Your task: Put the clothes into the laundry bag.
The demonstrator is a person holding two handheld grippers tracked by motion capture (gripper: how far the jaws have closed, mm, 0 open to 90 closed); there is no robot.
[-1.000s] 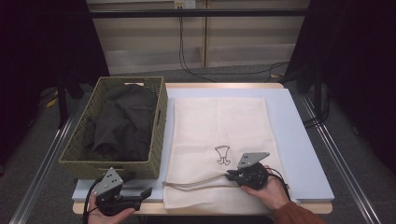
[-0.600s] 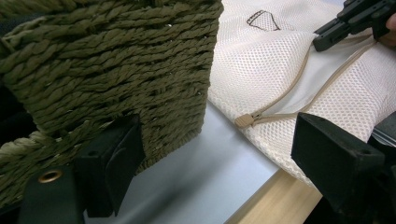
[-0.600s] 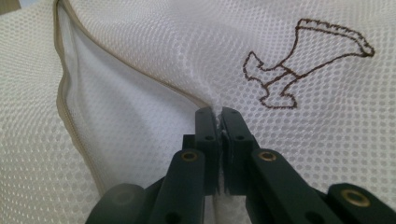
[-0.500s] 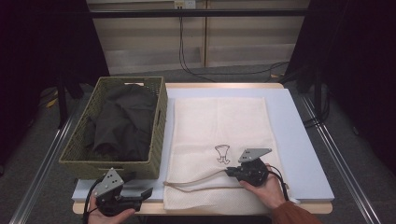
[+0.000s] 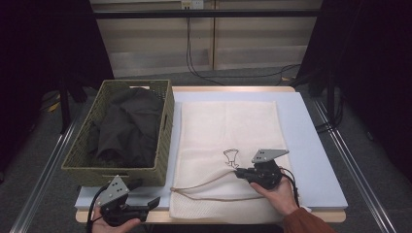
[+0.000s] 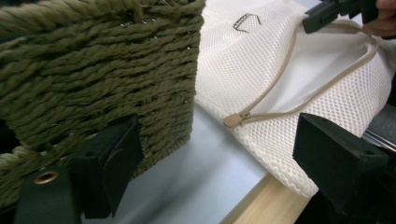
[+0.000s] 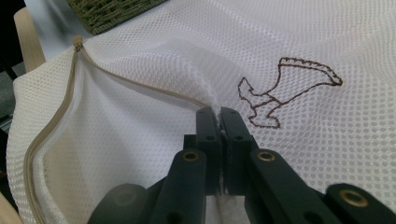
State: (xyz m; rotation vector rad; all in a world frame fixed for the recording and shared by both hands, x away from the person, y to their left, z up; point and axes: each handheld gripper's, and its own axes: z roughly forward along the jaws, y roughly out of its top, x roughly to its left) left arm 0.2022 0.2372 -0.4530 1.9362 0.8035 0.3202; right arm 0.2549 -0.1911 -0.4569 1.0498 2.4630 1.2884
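The left gripper (image 5: pixel 154 203) rests low at the near left, fingers (image 6: pixel 109 163) spread wide; the right gripper (image 5: pixel 239 174) sits near right, fingers (image 7: pixel 208 135) pinched together.

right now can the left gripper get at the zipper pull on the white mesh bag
Probably yes. The left gripper is open beside the woven olive basket, and the tan zipper pull lies just ahead on the white mesh laundry bag with bare table between. The basket corner crowds one side.
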